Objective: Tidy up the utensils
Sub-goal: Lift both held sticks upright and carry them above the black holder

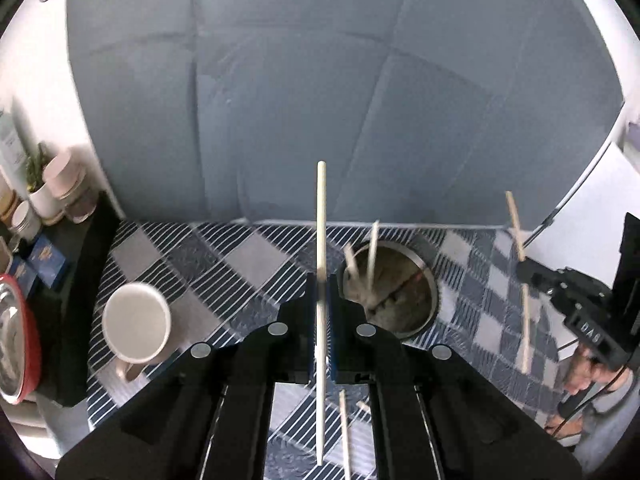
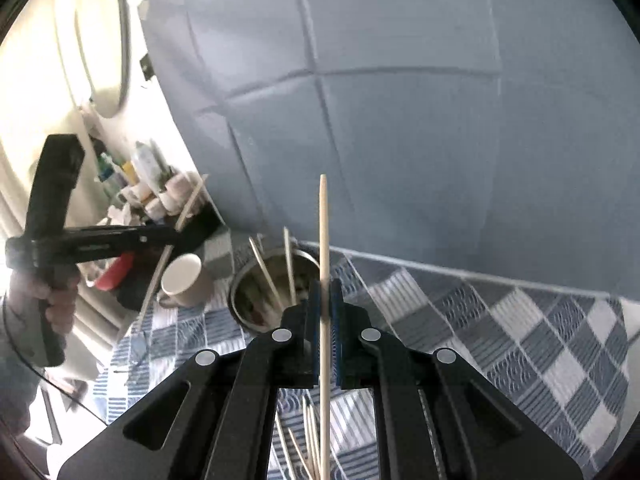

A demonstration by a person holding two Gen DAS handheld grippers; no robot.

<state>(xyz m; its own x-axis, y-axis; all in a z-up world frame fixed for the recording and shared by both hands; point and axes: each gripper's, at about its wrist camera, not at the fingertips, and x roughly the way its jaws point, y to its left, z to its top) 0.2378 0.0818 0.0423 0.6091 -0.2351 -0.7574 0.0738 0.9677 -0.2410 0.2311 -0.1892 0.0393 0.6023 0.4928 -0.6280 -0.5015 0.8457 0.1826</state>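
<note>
My left gripper [image 1: 321, 286] is shut on a pale chopstick [image 1: 321, 216], held upright above the checked cloth, just left of the round metal holder [image 1: 430, 280]. The holder has two chopsticks [image 1: 373, 256] leaning in it. My right gripper [image 2: 325, 292] is shut on a wooden chopstick [image 2: 324, 224], also upright, just right of the same holder [image 2: 240, 280]. The right gripper shows in the left wrist view [image 1: 532, 270] with its stick [image 1: 525, 320]. The left gripper shows in the right wrist view [image 2: 172, 236]. Several loose chopsticks [image 2: 308, 440] lie on the cloth below.
A white mug [image 1: 136, 322] stands on the checked tablecloth [image 1: 248, 260] left of the holder. A red-rimmed metal bowl [image 1: 16, 336], jars and a small plant [image 1: 40, 184] crowd the dark side shelf at left. A grey-blue backdrop [image 1: 320, 80] stands behind the table.
</note>
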